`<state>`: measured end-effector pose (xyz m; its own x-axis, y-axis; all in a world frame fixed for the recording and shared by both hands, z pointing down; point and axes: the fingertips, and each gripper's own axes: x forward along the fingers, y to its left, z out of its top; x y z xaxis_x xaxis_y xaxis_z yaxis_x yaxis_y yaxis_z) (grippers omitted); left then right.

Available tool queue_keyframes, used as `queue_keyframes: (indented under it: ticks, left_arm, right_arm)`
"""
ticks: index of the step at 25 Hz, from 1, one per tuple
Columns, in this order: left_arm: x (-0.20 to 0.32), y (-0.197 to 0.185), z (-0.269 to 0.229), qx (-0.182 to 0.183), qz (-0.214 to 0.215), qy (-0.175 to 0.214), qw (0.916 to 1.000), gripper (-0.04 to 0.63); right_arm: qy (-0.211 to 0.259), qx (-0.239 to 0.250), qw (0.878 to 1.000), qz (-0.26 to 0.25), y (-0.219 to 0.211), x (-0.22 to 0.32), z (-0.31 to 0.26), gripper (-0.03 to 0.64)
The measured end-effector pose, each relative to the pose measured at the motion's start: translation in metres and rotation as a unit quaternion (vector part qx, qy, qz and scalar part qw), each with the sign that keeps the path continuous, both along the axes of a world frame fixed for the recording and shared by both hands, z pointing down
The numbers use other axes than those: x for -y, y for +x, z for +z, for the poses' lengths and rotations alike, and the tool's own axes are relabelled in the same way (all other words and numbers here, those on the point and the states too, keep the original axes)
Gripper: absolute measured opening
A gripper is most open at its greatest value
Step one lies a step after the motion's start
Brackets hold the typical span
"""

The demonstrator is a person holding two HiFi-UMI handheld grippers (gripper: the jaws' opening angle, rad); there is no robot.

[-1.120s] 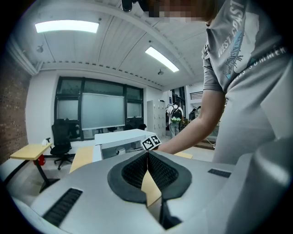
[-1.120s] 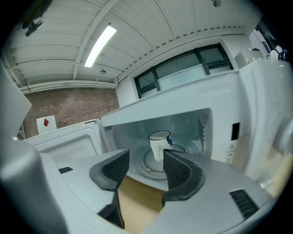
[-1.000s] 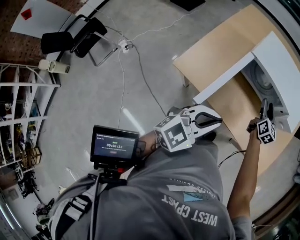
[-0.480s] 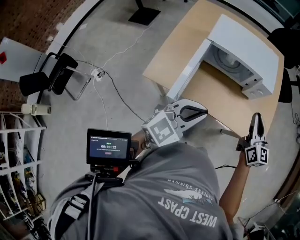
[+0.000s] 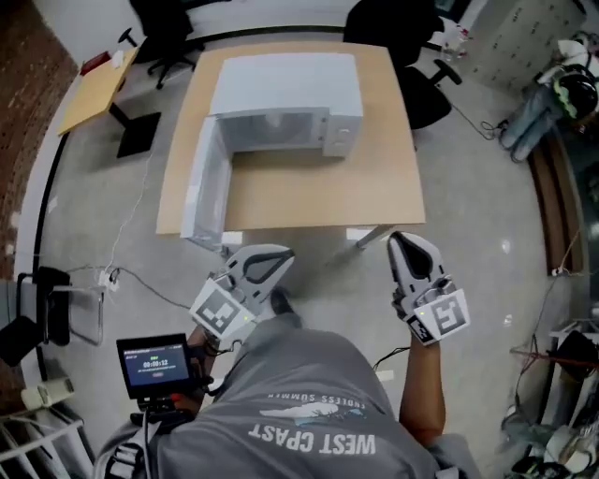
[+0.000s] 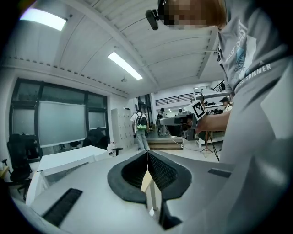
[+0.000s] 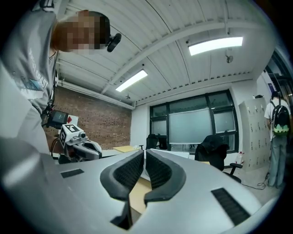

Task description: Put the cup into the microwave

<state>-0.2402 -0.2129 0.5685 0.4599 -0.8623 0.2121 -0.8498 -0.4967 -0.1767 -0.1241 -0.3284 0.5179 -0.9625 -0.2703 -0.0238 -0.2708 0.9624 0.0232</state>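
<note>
From overhead the microwave (image 5: 281,84) shows its cavity as a dim slot, too small to tell what is inside, and the door (image 5: 208,187) stands nearly edge-on. The box hides the table (image 5: 374,187) under and behind it. A chair (image 5: 388,28) beyond runs off the top edge. The monitor (image 5: 153,360) carries print too small to read. The shirt (image 5: 309,412) covers most of the left arm. In the left gripper view, the left gripper (image 6: 147,157) cuts off a white slab (image 6: 68,159) with its own body; door or table, I can't tell. People (image 6: 141,130) far off are too small to make out.
</note>
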Motion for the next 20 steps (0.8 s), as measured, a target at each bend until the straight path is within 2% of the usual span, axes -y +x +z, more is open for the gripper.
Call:
queue_keyframes:
  ticks: [2,5,8,11,15,20]
  left_arm:
    - [-0.011,0.03,-0.004,-0.016,-0.007,0.003,0.9998,0.021]
    - [-0.005,0.099,-0.009,-0.048,0.008,0.016,0.9987,0.021]
    - [-0.022,0.164,-0.016,-0.048,0.024,0.019,0.9984,0.021]
    - [-0.059,0.213,-0.013,-0.05,0.02,0.01,0.9985,0.021]
    - [-0.098,0.251,-0.015,-0.054,0.016,0.011,0.9983,0.021]
    - [-0.142,0.273,-0.026,-0.052,0.005,0.014,0.9986,0.021]
  right_arm:
    - [-0.005,-0.002,1.0,-0.007,0.03,-0.02,-0.004,0.028]
    - [0.019,-0.017,0.999,0.029,0.113,-0.037,-0.018,0.028]
    - [0.034,-0.026,0.998,0.053,0.192,-0.068,-0.033,0.028]
    - [0.033,-0.023,0.997,0.07,0.257,-0.106,-0.045,0.028]
    - [0.038,-0.016,0.996,0.084,0.311,-0.148,-0.057,0.028]
    - [0.05,-0.01,0.994,0.093,0.35,-0.186,-0.076,0.028]
